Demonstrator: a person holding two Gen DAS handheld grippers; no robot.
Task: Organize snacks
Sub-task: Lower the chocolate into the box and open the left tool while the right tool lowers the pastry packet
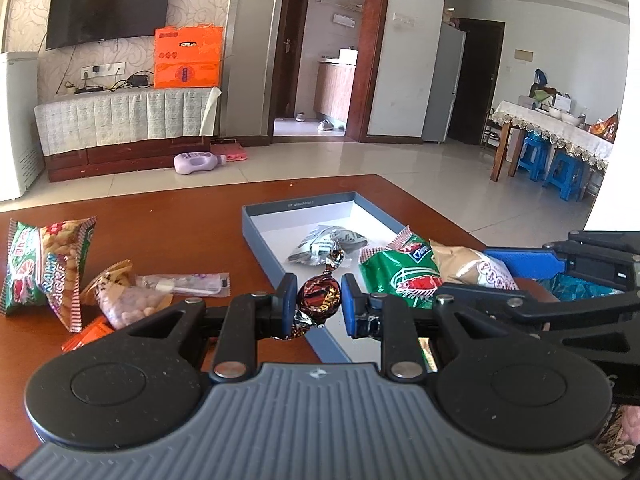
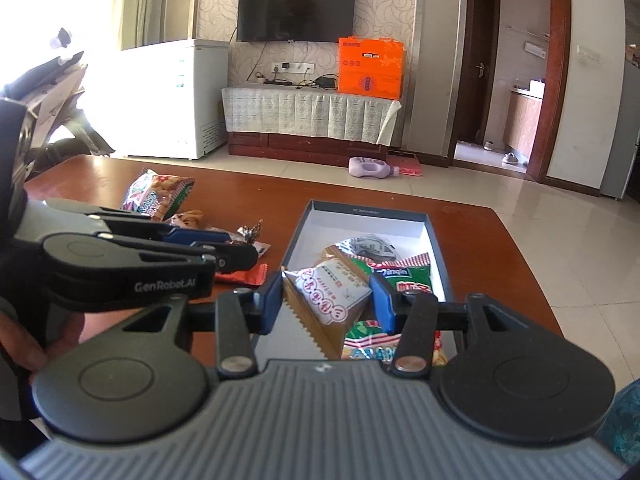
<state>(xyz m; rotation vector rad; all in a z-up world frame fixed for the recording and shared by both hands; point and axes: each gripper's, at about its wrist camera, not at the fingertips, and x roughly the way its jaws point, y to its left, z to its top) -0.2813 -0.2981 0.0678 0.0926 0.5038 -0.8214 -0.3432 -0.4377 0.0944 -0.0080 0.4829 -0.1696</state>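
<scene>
My left gripper point(image 1: 319, 298) is shut on a foil-wrapped brown candy point(image 1: 319, 297), held above the near left rim of the blue tray point(image 1: 256, 236). The same candy point(image 2: 253, 232) shows in the right wrist view at the left gripper's tips, left of the tray point(image 2: 298, 232). My right gripper point(image 2: 327, 298) is shut on a tan and white snack packet point(image 2: 328, 294), held over the tray's near end. In the left wrist view that packet point(image 1: 470, 266) sits at the right. Inside the tray lie a silver packet point(image 1: 326, 242) and a green packet point(image 1: 400, 272).
Loose snacks lie on the brown table point(image 1: 180, 216) left of the tray: a green and red peanut bag point(image 1: 44, 268), a small clear nut bag point(image 1: 124, 300), a flat clear sachet point(image 1: 188, 284) and an orange packet point(image 2: 244, 276). A hand point(image 2: 60, 340) holds the left gripper.
</scene>
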